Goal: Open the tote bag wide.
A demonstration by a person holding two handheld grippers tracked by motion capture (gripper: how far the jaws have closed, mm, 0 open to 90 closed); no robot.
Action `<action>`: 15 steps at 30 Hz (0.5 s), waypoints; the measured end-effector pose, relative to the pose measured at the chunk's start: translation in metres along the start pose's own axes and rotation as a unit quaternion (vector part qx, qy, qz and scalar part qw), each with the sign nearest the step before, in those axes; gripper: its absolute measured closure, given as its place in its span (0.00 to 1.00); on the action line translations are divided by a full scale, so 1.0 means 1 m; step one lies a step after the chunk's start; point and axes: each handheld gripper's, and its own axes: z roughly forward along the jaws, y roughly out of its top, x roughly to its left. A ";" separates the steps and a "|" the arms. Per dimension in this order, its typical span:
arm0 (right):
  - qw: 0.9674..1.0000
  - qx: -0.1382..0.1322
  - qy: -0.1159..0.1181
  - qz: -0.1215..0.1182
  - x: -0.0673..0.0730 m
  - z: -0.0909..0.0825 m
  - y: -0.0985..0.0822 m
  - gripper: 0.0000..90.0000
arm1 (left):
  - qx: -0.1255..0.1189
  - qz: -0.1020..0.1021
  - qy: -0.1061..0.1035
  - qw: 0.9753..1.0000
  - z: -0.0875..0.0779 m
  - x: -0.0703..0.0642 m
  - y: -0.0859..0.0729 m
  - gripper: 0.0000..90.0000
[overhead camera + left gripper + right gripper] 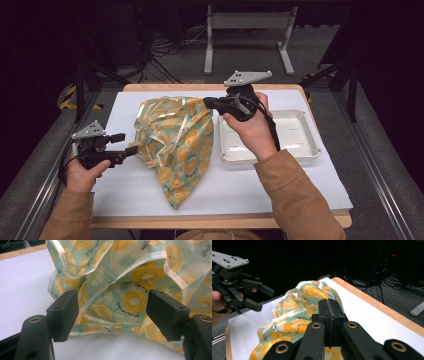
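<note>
A thin cloth bag (175,140) printed with orange and yellow citrus slices on pale green lies crumpled on the white mat (125,190). My right gripper (206,102) is shut on the bag's upper right corner and holds that corner up off the mat. In the right gripper view its jaws (329,308) are pressed together above the bag (294,315). At the bag's left edge my left gripper (127,144) is open. In the left gripper view, folds and a pale handle strip of the bag (120,282) lie just beyond the open gripper (112,315). The left gripper (264,300) also shows in the right gripper view.
A white shallow tray (300,131) sits on the mat to the right of the bag, under my right wrist. The wooden table edge (220,220) runs along the front. Behind the table stand a grey metal frame (247,30) and floor cables (165,50).
</note>
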 end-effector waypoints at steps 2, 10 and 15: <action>1.000 0.002 -0.003 0.005 -0.003 -0.002 -0.003 1.00 | 0.002 0.005 0.000 1.000 0.000 0.000 0.000 0.30; 1.000 0.016 -0.008 0.018 -0.009 -0.004 -0.019 1.00 | 0.005 0.004 0.001 1.000 0.002 -0.002 0.000 0.30; 0.999 0.035 -0.004 0.037 -0.016 -0.005 -0.030 1.00 | 0.004 0.002 0.001 1.000 0.003 -0.002 0.000 0.30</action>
